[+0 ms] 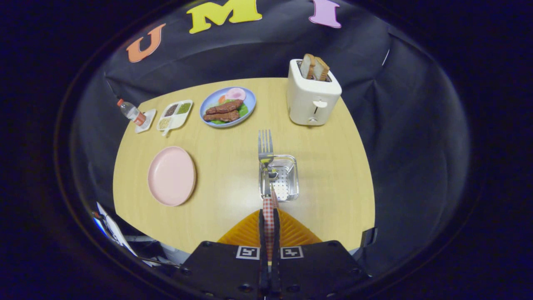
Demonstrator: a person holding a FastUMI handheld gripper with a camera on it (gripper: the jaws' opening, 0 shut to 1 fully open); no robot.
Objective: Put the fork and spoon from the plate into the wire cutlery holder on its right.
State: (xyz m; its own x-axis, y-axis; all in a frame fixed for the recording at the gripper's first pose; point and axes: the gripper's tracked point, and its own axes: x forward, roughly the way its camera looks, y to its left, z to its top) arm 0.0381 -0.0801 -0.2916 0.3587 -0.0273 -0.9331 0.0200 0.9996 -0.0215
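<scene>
The fork (265, 146), gripped by its red-checked handle between the closed fingers of the gripper (269, 216), hangs over the wire cutlery holder (291, 183), right of the emptied pink plate (171, 176); it likely needs lowering and releasing next.

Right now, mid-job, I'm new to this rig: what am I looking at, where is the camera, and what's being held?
The camera rides on a hand-held gripper and looks forward along its two orange fingers. Its jaws are closed on the red-checked handle of a fork, whose tines point away from you, above a wire cutlery holder on the wooden table. Something metallic, perhaps the spoon, seems to lie inside the holder already; I cannot tell for sure. To the left sits the pink plate. Beyond are a blue plate of food, a divided condiment tray, a small bottle and a white toaster holding bread.
</scene>
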